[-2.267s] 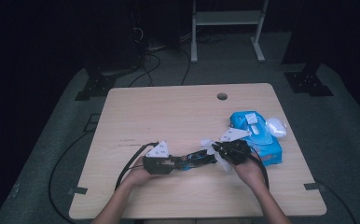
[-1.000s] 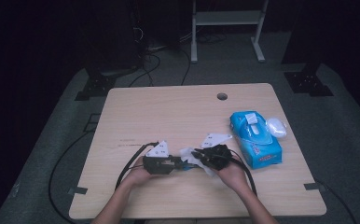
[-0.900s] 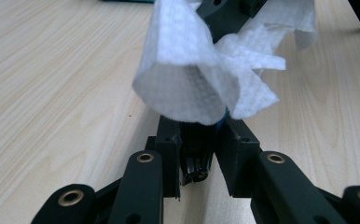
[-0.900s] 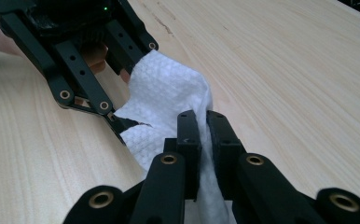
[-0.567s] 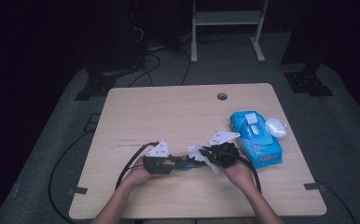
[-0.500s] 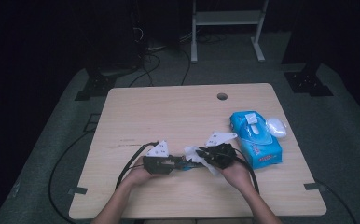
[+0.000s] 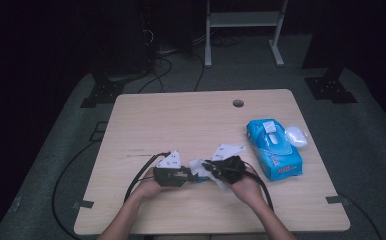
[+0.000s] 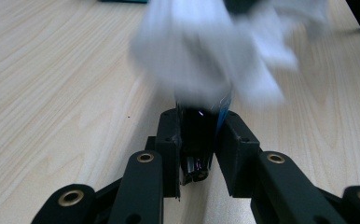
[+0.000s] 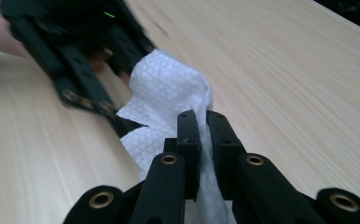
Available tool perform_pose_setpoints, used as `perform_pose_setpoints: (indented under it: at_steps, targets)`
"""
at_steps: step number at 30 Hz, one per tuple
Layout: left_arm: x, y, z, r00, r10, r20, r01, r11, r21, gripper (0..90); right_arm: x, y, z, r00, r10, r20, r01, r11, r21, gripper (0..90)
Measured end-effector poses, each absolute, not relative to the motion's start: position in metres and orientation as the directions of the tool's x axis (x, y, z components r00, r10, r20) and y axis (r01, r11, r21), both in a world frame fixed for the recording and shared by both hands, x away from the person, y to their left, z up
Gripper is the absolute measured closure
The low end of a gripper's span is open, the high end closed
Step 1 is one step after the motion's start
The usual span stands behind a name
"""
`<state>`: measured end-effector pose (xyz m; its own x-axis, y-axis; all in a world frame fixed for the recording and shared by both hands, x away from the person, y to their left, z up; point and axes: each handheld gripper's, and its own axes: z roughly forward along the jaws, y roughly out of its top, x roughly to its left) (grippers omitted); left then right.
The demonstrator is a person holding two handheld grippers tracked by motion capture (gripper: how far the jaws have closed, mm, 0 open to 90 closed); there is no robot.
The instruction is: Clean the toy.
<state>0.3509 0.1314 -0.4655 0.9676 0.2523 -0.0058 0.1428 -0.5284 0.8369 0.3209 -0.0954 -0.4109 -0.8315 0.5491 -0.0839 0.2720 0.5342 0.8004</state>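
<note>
Both forearms enter from the bottom edge. Left gripper point(image 7: 173, 176) and right gripper point(image 7: 225, 169) lie low, tips facing each other, nearly touching; fingers point(image 9: 188, 135) of both clamped.

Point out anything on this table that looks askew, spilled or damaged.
Nothing looks spilled or damaged. The blue wipes pack lies at a slant near the table's right edge. The white wipe is crumpled between the grippers: the right gripper pinches it, while the left gripper clamps a small dark object.
</note>
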Motion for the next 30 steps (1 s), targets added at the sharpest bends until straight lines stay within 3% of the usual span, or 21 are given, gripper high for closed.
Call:
perform_pose_setpoints:
  at_steps: [4, 15, 25, 30]
  targets:
    - [0.351, 0.132, -0.466, 0.968, 0.252, -0.009, 0.146, -0.528, 0.837, 71.3, 0.323, -0.082, -0.416, -0.848, 0.523, -0.084, 0.269, 0.562, 0.782, 84.3]
    - [0.352, 0.131, -0.466, 0.969, 0.248, -0.010, 0.144, -0.525, 0.839, 71.3, 0.341, -0.160, -0.417, -0.742, 0.670, -0.014, 0.405, 0.464, 0.788, 84.3]
    - [0.353, 0.132, -0.466, 0.970, 0.241, -0.010, 0.140, -0.530, 0.836, 71.4, 0.339, -0.170, -0.416, -0.732, 0.678, -0.060, 0.398, 0.498, 0.771, 84.3]
    - [0.353, 0.132, -0.466, 0.971, 0.240, -0.010, 0.140, -0.529, 0.837, 71.4, 0.337, -0.176, -0.415, -0.723, 0.691, -0.027, 0.414, 0.464, 0.783, 84.2]
